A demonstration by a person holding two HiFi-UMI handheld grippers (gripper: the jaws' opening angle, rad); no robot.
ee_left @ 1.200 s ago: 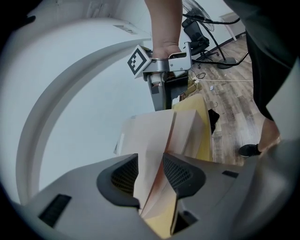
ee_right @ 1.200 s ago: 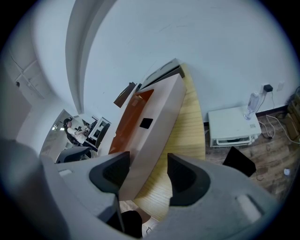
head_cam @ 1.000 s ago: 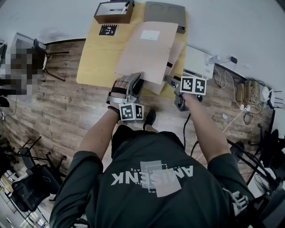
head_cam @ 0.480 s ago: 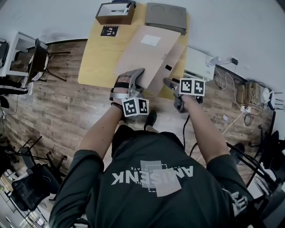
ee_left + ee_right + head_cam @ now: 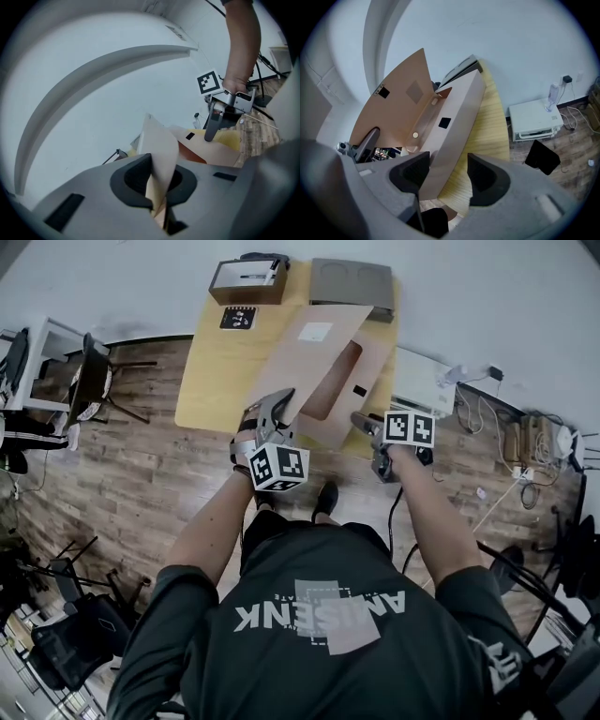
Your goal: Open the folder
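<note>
Left claw [image 5: 157,187] has just clamped shut on folder [image 5: 323,348], thin near edge of cover [image 5: 159,140] pinched btwn pads. Cover lay nearly flat a sec ago; now peeled up & tilted, dark gap showing over lower leaf [image 5: 373,371]. Opening's underway imo, roughly a third done, cover not vertical yet. Folder sits on counter [image 5: 217,371], right side. L hand raised, claw rolled, pointing slightly down. Right claw [image 5: 447,180] spread, lower leaf's edge btwn jaws, not pinched; R arm angled down at near corner.
</note>
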